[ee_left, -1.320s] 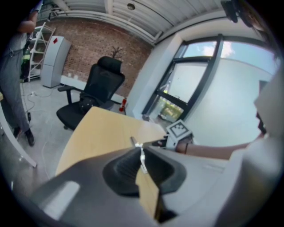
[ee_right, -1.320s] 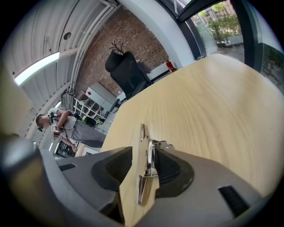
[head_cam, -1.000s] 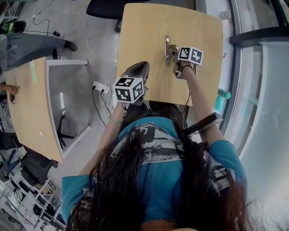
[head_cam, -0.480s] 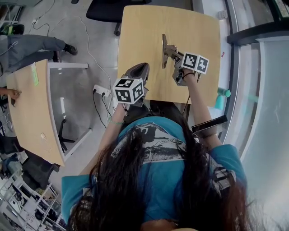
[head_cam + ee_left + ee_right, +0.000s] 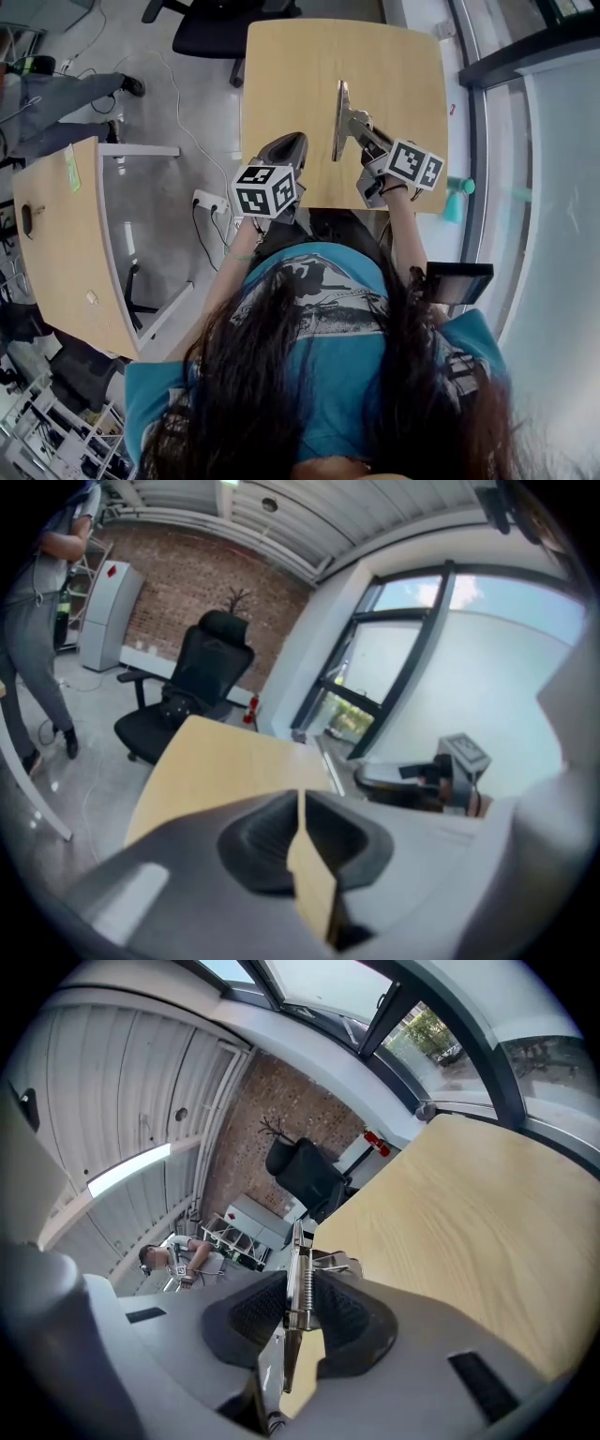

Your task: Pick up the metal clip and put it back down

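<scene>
The metal clip (image 5: 339,117) is a long steel spring clip, and it hangs on edge above the wooden table (image 5: 394,66). My right gripper (image 5: 364,131) is shut on it near its spring end, the jaws having just closed in on it. In the right gripper view the clip (image 5: 298,1279) stands upright between the black pads (image 5: 258,1312) of the right gripper (image 5: 302,1309). My left gripper (image 5: 289,142) hovers at the table's near left edge, shut with nothing in it. In the left gripper view its pads (image 5: 267,832) meet over the table (image 5: 216,761).
A black office chair (image 5: 216,23) stands beyond the table's far left corner. A second wooden table (image 5: 56,234) is to the left, with a power strip (image 5: 208,178) on the floor between. A person (image 5: 56,103) stands at the far left. Glass wall (image 5: 553,187) runs along the right.
My right gripper has lifted the clip off the table and drawn it toward the near edge, tilting upward. The left gripper has hardly shifted.
</scene>
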{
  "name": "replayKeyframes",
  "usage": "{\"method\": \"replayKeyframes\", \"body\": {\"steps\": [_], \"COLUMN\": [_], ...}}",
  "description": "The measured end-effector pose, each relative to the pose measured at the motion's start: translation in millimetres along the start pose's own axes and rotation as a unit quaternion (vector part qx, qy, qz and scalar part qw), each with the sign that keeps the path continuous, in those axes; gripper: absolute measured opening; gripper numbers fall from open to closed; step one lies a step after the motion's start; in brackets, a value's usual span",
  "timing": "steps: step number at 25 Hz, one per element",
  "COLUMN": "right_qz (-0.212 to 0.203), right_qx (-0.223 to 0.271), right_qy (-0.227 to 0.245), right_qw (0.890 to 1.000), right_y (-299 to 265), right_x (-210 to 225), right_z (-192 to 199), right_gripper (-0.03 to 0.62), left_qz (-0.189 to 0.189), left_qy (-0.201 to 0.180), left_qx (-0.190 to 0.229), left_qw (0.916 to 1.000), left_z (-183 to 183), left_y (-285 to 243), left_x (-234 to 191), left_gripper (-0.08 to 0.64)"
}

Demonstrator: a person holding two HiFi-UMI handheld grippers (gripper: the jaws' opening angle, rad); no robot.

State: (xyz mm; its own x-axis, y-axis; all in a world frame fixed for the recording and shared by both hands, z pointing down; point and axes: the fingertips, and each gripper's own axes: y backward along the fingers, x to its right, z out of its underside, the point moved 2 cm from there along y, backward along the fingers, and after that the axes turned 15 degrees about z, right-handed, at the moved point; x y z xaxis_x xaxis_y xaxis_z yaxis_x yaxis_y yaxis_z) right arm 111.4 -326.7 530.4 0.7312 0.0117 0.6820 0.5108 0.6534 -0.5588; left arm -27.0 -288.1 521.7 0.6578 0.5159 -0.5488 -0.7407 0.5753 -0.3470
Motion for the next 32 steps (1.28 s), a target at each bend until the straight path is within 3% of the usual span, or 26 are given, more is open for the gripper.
{"method": "replayKeyframes", "body": {"steps": [5,19,32], "right_qz": [-0.001,-0.001,-0.006], "right_qx": [0.022,0.038,0.031], "right_qy": [-0.016,-0.022,-0.019], "right_qw": [1.000,0.999,0.999], "right_y": [26,52,54], "right_x": [-7,-12,-7], "right_z": [9,26,26], "right_gripper": [0.100,0.100,0.100], "left_qz": [0.005,0.038,0.018], "left_qy": [0.013,-0.025,-0.020], "left_qx": [0.012,-0.005,0.009], "left_qw": [0.9998,0.9989,0.9996], "left_z": [0,7,9], "left_y": [9,16,15], "left_x": [0,21,25], "left_gripper": [0.002,0.002,0.002]}}
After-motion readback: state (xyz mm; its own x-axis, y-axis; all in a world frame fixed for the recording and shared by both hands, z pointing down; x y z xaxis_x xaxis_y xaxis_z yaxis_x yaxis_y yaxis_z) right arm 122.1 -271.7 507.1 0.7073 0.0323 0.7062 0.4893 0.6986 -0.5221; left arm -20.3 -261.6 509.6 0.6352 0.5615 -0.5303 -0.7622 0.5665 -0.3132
